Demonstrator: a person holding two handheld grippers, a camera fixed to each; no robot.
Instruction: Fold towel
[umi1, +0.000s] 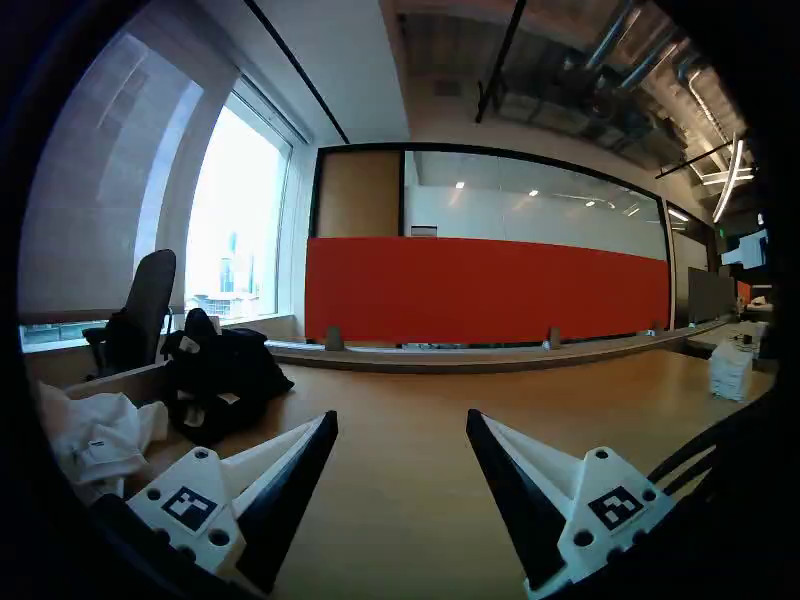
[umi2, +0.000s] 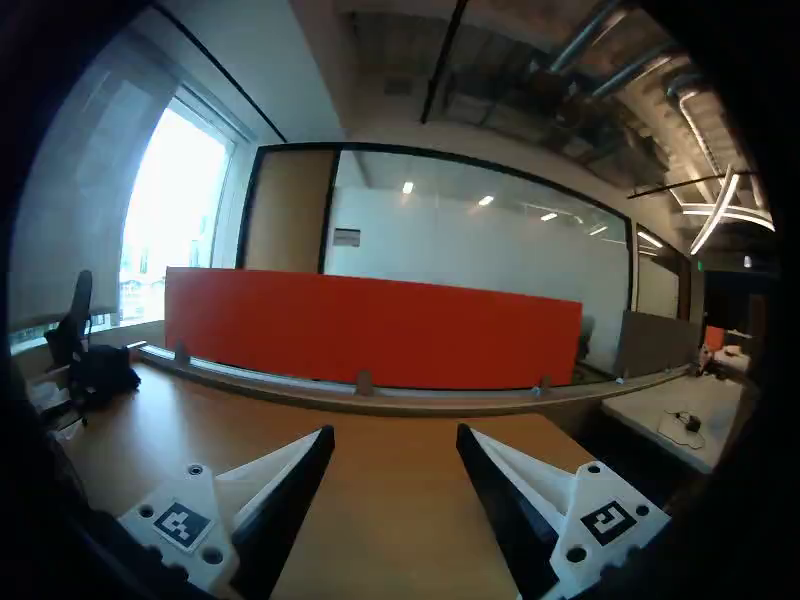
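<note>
In the left gripper view a crumpled white cloth (umi1: 95, 440) lies at the far left of the wooden desk (umi1: 420, 470), left of my left gripper (umi1: 402, 425). That gripper is open, held low over bare desk with nothing between its fingers. A small stack of folded white cloths (umi1: 732, 368) stands at the desk's far right. In the right gripper view my right gripper (umi2: 396, 440) is open over the wooden desk (umi2: 390, 500), holding nothing.
A black bag (umi1: 220, 375) rests on the desk beside the white cloth; the bag (umi2: 105, 370) appears far left in the right gripper view. A black chair (umi1: 140, 305) stands by the window. An orange divider panel (umi1: 480, 290) runs along the desk's back edge. A neighbouring white desk (umi2: 680, 415) lies right.
</note>
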